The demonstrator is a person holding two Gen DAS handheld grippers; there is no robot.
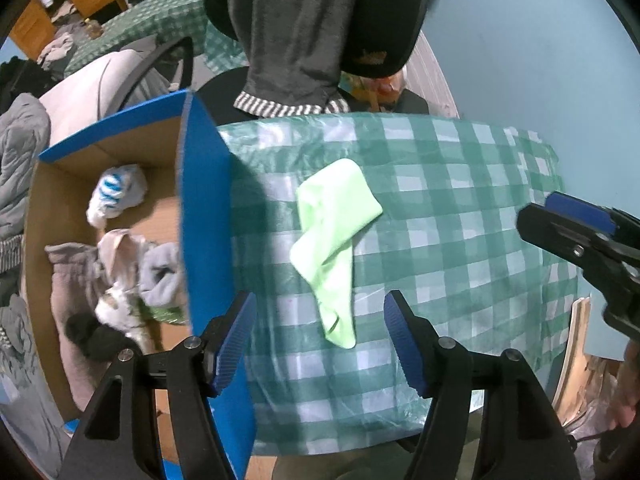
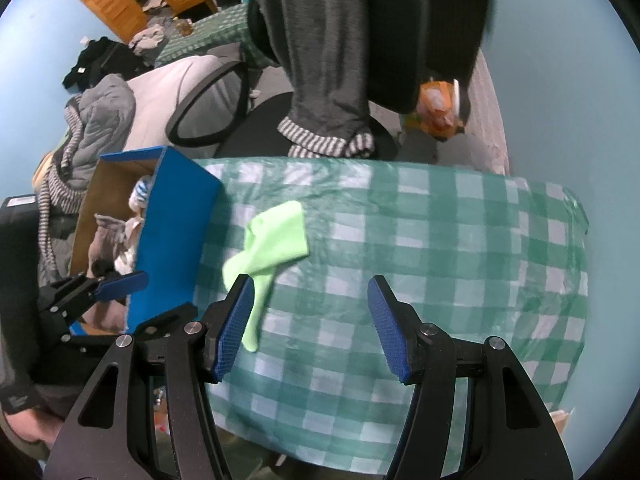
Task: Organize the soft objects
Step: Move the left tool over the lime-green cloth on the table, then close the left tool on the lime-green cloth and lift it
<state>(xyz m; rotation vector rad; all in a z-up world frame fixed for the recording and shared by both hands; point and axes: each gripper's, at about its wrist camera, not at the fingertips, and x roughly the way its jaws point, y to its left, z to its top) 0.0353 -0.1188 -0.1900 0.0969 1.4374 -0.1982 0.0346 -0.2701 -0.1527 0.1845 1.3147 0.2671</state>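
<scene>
1. Lying flat on the bench, on its green-and-white checked cover: one lime-green sock, rumpled, toe end toward the near edge, just beside the box but not touching it.
2. Box: cardboard, blue outside, brown inside, top open, standing at the bench's left end. Contents: a blue-and-white striped sock, grey and pale pieces, a black item, all heaped loosely; finer sorting cannot be told.
3. Left gripper: fingers spread wide, holding nothing, poised above the near end of the sock, left finger over the box wall. In the right wrist view only its blue-padded tip shows, near the box's blue side.
4. Right gripper: fingers spread wide, holding nothing, over the checked cover; its left finger overlaps the sock's near end in view, contact not determinable. In the left wrist view it shows at the right edge, seen side-on.
5. Beyond the bench: a grey garment with striped cuffs, hanging; a chair; piled clothes; blue wall.
</scene>
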